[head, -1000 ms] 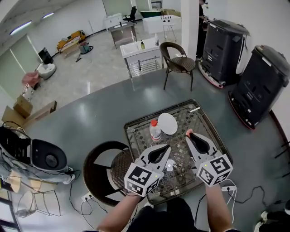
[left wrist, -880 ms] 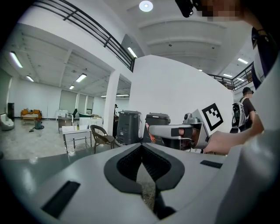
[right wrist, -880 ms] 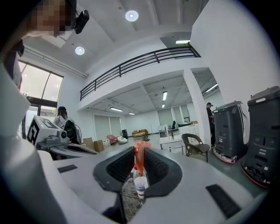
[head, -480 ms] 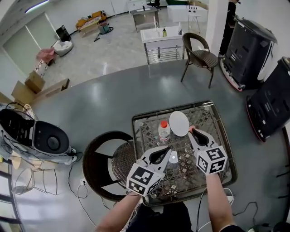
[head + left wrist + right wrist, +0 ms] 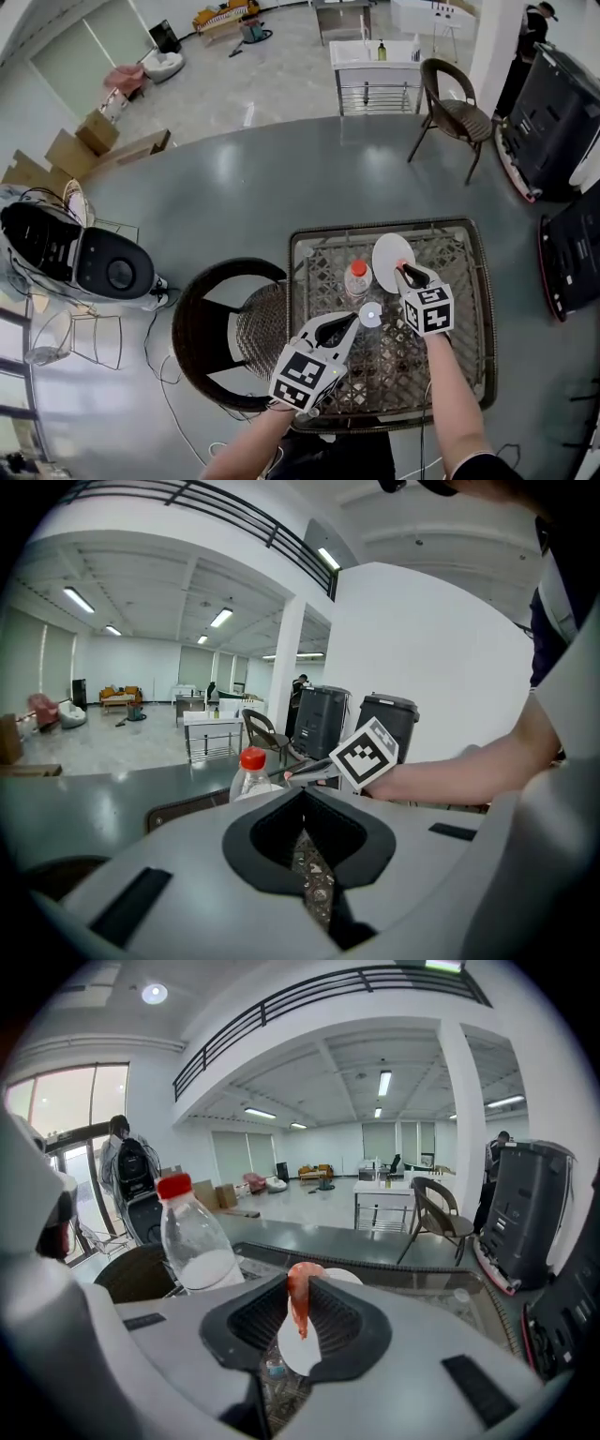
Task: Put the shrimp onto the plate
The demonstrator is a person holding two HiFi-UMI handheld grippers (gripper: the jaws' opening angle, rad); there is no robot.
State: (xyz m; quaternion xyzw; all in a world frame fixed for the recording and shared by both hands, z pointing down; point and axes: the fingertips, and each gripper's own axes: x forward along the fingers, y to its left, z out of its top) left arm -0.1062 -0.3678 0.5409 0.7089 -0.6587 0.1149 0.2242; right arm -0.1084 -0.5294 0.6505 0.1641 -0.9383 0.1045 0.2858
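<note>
A pink shrimp [image 5: 298,1297] hangs tail-down between the pads of my right gripper [image 5: 300,1309], which is shut on it. In the head view that gripper [image 5: 402,269] has its tips over the near edge of the white plate [image 5: 389,255] on the glass-topped wicker table [image 5: 469,328]. The plate [image 5: 302,1346] shows just beyond and below the shrimp. My left gripper [image 5: 348,322] hovers over the table's near left part, shut with nothing in it. From the left gripper view I see the right gripper's marker cube [image 5: 364,752].
A clear bottle with a red cap [image 5: 357,279] stands just left of the plate, close to both grippers. A small round white disc [image 5: 370,316] lies on the table between them. A dark wicker chair [image 5: 220,328] touches the table's left side.
My right gripper has carried the shrimp forward, from the table's middle to the plate's near edge. The left gripper has stayed about where it was. The head view has shifted.
</note>
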